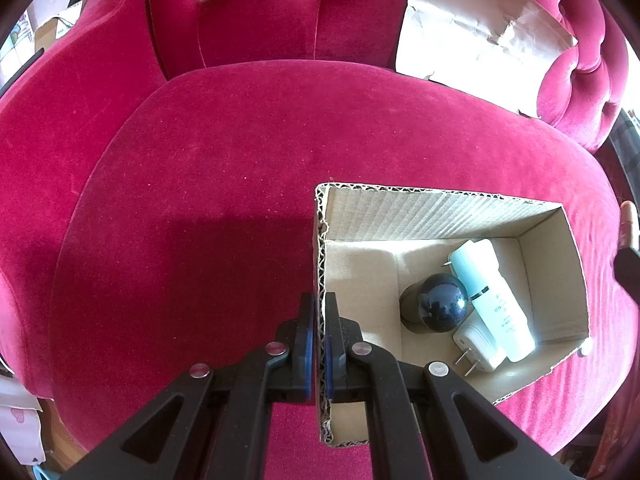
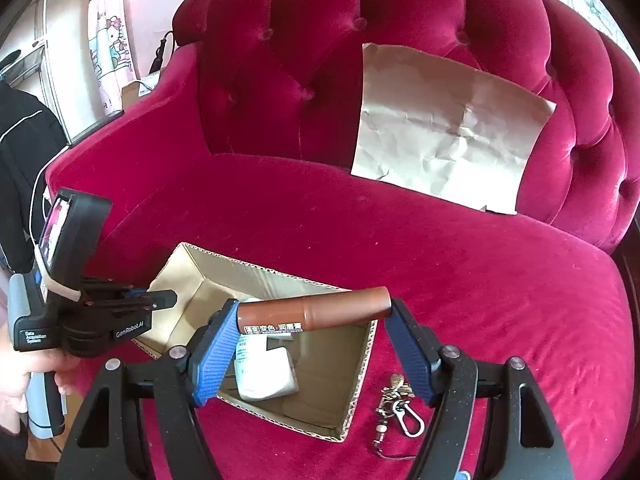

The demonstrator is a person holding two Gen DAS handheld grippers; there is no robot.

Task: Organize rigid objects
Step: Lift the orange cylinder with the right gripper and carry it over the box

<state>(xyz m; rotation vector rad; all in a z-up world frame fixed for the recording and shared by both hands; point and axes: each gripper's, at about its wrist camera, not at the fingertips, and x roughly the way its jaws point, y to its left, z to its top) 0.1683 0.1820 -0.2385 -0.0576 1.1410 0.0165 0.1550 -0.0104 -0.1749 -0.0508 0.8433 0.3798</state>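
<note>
The right gripper clamped a stiff, light brown tube end to end above the cardboard box. The left gripper pinched the box wall shut. A slippery grip, likely.

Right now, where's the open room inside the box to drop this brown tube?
The cardboard box floor is bare along the wall pinched by the left gripper. The far end is crowded: dark ball, pale bottle and white plug. The keyring lies outside on the cushion.

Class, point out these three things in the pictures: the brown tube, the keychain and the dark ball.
brown tube (image 2: 316, 312): right wrist view, mid-body.
keychain (image 2: 400, 412): right wrist view, clasp.
dark ball (image 1: 442, 302): left wrist view, glossy top.
</note>
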